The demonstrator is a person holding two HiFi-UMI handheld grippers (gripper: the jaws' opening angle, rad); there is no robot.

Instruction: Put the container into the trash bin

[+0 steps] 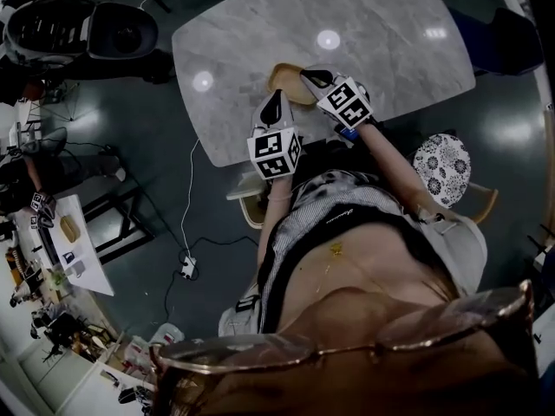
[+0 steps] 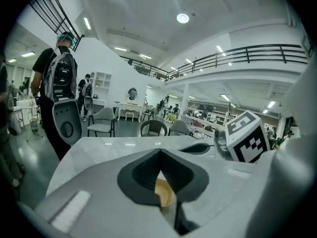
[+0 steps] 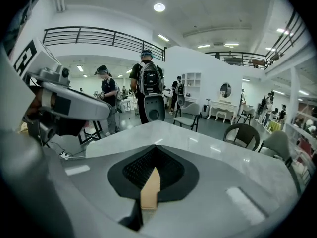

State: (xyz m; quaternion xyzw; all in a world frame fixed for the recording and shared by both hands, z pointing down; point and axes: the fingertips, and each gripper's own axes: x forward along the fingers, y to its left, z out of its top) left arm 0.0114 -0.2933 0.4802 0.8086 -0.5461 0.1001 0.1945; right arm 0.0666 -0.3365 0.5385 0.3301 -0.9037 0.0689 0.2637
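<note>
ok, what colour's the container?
The container is tan, a light brown. It shows best in the head view.

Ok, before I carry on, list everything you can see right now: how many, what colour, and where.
container: one, tan, at the marble table's near edge.
marble table: one, light grey, centre of the head view.
cushioned chair: one, black-and-white patterned seat, to the person's right.
pale chair: one, at the table's near edge.
power strip: one, white, on the dark floor.
standing people: at least two, dark clothes, beyond the table.
trash bin: none I can identify.
left gripper: one, grey, shut on the container's rim.
right gripper: one, grey, shut on the container's rim.
</note>
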